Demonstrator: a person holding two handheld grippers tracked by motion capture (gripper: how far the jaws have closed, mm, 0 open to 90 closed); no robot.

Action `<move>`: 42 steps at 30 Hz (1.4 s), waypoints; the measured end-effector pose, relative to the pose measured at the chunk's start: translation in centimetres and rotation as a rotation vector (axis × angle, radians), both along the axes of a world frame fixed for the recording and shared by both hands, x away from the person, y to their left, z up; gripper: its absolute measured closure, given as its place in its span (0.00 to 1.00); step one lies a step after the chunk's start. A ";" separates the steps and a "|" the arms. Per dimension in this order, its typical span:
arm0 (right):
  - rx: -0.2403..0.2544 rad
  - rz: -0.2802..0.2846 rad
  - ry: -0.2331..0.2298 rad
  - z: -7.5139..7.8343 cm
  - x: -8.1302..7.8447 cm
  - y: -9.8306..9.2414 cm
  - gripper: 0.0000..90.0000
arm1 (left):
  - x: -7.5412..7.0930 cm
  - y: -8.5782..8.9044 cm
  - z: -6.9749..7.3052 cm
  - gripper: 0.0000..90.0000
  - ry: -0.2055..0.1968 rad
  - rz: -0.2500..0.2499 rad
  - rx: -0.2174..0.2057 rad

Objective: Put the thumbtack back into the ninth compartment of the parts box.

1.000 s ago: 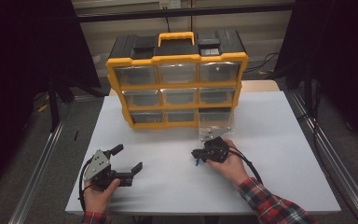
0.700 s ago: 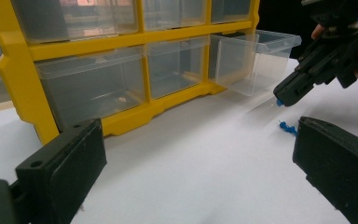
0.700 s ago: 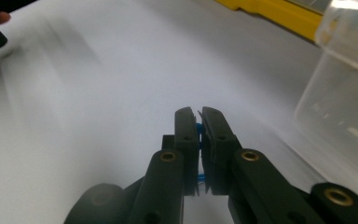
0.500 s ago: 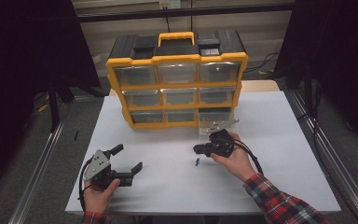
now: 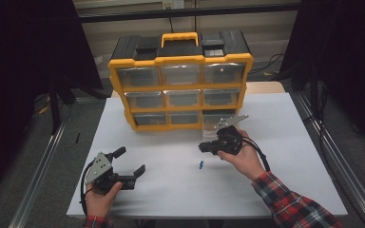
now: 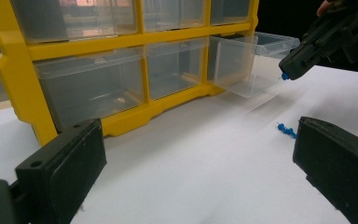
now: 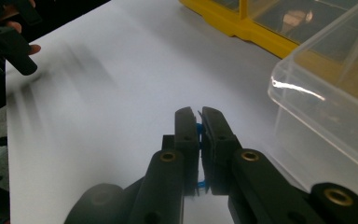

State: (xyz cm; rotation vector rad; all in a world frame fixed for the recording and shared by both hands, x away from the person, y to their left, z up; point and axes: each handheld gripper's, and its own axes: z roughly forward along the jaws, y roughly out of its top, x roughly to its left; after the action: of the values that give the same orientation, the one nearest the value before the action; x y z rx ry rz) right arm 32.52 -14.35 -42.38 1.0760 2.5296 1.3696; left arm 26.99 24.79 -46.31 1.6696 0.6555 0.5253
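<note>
My right gripper [image 5: 203, 147] hovers above the white table [image 5: 285, 142], shut on a small blue push pin [image 7: 198, 127] whose tip pokes out between the jaws [image 6: 284, 75]. It is close to the clear drawer [image 7: 326, 93] pulled out from the bottom right of the yellow organizer [image 5: 180, 61]. A second blue pin [image 5: 200, 166] lies on the table below and in front of that gripper. At the near left, my left gripper [image 5: 130, 160] rests low on the table, open and holding nothing; the loose pin [image 6: 285, 130] lies just beyond its right jaw.
The organizer has three rows of clear drawers and a black top with a yellow handle [image 5: 186, 37]. The other drawers are pushed in. Metal rails [image 5: 43, 171] run along both sides of the table.
My right gripper has lifted off the table with one blue pin and moved slightly towards the open drawer, leaving the other pin lying there. The left gripper has stayed still.
</note>
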 end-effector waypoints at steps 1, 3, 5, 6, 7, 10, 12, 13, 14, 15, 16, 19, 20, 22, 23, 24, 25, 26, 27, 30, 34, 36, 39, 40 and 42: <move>0.001 -0.003 -0.001 0.1 0.1 -0.1 0.96 | 0.0 0.0 0.0 0.03 0.004 0.003 -0.009; 0.002 -0.007 0.000 0.3 0.1 -0.2 0.96 | 0.0 0.0 0.0 0.02 0.001 0.005 -0.010; 0.012 -0.004 -0.003 0.4 0.2 -0.2 0.96 | 0.0 0.0 0.0 0.02 0.000 0.003 -0.009; 0.006 -0.006 0.002 0.5 0.2 -0.2 0.96 | 0.0 0.0 0.0 0.02 0.001 0.004 -0.012; 0.010 0.001 -0.004 0.5 0.3 -0.2 0.96 | 0.0 0.0 0.0 0.02 0.004 0.001 -0.014; 0.018 0.002 -0.002 0.7 0.5 -0.3 0.96 | 0.0 0.0 0.0 0.02 0.005 0.005 -0.013; 0.017 -0.001 0.003 0.9 0.6 -0.3 0.96 | 0.0 0.1 0.0 0.02 -0.001 0.004 0.000; 0.012 -0.007 0.009 1.0 0.6 -0.4 0.96 | 0.0 0.1 0.0 0.02 0.000 0.004 -0.001; 0.016 0.002 -0.003 1.1 0.7 -0.4 0.96 | 0.0 0.1 0.0 0.02 0.000 0.002 -0.004; 0.015 0.000 0.001 1.2 0.7 -0.5 0.96 | 0.0 0.1 0.0 0.02 0.001 0.002 -0.004; 0.014 -0.003 0.003 1.3 0.7 -0.6 0.96 | 0.0 0.1 0.0 0.02 0.001 0.001 -0.002; 0.020 0.005 0.004 1.5 0.9 -0.7 0.96 | 0.0 0.1 0.0 0.02 0.001 -0.001 -0.002; 0.017 0.005 0.007 1.6 0.9 -0.7 0.96 | 0.1 0.1 0.0 0.02 -0.001 -0.004 0.009; 0.020 0.008 0.006 1.7 0.9 -0.7 0.96 | 0.0 0.1 0.0 0.02 0.005 -0.005 0.001; 0.021 0.009 0.003 1.8 0.9 -0.7 0.96 | 0.0 0.2 0.0 0.02 -0.001 -0.004 0.009; 0.022 0.008 0.008 1.9 0.9 -0.8 0.96 | 0.0 0.1 0.0 0.02 0.000 -0.003 0.003; 0.023 0.011 0.011 2.0 1.0 -0.8 0.96 | 0.1 0.3 0.1 0.02 -0.002 -0.008 0.019; 0.023 0.014 0.010 2.0 1.0 -0.8 0.96 | 0.0 0.1 0.0 0.02 0.002 -0.002 -0.001; 0.020 0.009 0.022 2.1 1.0 -0.8 0.96 | 0.0 0.2 0.1 0.02 0.000 -0.005 0.012; 0.033 0.010 0.020 2.2 1.2 -1.0 0.96 | 0.0 0.1 0.0 0.02 0.003 -0.006 -0.004; 0.036 0.013 0.015 2.5 1.5 -1.2 0.96 | 0.0 0.2 0.0 0.02 0.007 -0.011 -0.005; 0.040 0.013 0.018 2.7 1.5 -1.3 0.96 | 0.0 0.2 0.0 0.02 0.006 -0.004 -0.001; 0.039 0.015 0.018 2.9 1.6 -1.4 0.96 | 0.0 0.1 0.0 0.02 0.008 -0.004 -0.004; 0.040 0.013 0.021 3.0 1.6 -1.4 0.96 | 0.0 0.1 0.0 0.02 0.008 -0.004 -0.004; 0.038 0.008 0.029 3.2 1.7 -1.5 0.96 | 0.0 0.2 0.0 0.02 0.007 -0.005 0.000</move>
State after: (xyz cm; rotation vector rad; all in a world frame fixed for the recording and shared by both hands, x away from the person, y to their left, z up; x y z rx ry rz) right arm 34.18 -15.81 -39.14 1.1019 2.5409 1.4197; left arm 27.02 24.97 -46.27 1.6732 0.6564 0.5161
